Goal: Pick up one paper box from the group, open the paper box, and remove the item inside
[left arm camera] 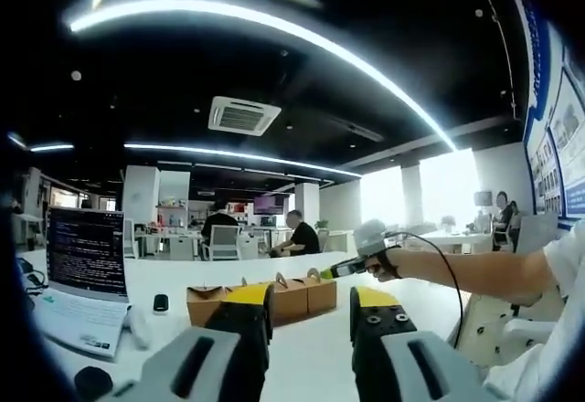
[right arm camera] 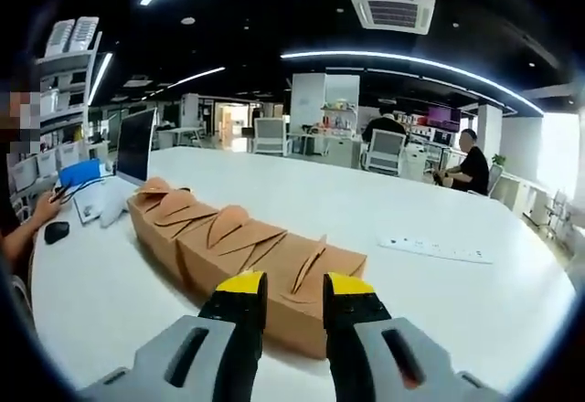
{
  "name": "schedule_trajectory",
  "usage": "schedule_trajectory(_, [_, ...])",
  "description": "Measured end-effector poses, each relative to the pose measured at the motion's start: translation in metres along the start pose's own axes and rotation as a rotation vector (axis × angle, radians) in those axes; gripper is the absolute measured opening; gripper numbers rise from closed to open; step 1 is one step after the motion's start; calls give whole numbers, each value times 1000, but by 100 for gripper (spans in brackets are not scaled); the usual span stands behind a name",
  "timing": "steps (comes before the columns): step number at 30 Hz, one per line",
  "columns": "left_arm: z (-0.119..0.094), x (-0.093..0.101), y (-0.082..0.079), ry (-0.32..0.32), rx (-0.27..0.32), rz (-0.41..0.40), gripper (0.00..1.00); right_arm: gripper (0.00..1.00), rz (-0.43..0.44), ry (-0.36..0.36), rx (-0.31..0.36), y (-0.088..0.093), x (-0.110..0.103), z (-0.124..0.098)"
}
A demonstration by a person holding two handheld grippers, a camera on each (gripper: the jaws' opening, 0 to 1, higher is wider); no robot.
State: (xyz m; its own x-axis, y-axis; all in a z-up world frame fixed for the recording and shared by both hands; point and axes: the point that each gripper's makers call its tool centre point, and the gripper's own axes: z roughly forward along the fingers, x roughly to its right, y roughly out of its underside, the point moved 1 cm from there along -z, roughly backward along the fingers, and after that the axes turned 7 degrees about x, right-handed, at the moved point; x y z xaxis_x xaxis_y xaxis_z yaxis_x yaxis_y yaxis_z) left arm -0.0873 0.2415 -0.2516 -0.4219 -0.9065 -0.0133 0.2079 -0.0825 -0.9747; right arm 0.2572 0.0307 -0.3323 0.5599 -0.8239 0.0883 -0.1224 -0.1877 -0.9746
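A row of several brown paper boxes [right arm camera: 228,238] with folded carry-handle tops lies on the white table [right arm camera: 439,301]. My right gripper [right arm camera: 294,297] hovers open just before the nearest box [right arm camera: 311,279] at the row's end, with nothing between its yellow-tipped jaws. In the left gripper view the same row of boxes [left arm camera: 274,300] sits beyond my left gripper [left arm camera: 311,309], which is open and empty, well short of the boxes. The right gripper [left arm camera: 340,270], held by a person's hand, reaches in from the right to the row's right end.
An open laptop [left arm camera: 87,256] and a black mouse [left arm camera: 161,302] sit left of the boxes. A white power strip [right arm camera: 434,248] lies on the table to the right. Another person's hand [right arm camera: 37,212] rests near a mouse [right arm camera: 57,231]. People sit at desks far behind.
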Motion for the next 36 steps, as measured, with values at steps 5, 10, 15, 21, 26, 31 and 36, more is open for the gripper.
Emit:
schedule_trajectory(5, [0,0,0,-1,-2,1,35,26,4,4,-6,3,2,0])
schedule_trajectory(10, [1,0,1,0,-4,3,35,26,5,4,-3,2,1,-2])
schedule_trajectory(15, [1,-1,0,-2,-2,3,35,26,1,5,-5,2,1,-1])
schedule_trajectory(21, [-1,-2,-2,-7,3,3,35,26,0,1,-8,1,-1,1])
schedule_trajectory(26, [-1,-3,-2,-7,4,2,35,26,25,2,-4,1,0,2])
schedule_trajectory(31, [-1,-3,-3,-8,5,2,35,26,26,8,-6,-2,10,10])
schedule_trajectory(36, [0,0,-1,-3,3,2,35,26,29,5,-6,-4,13,15])
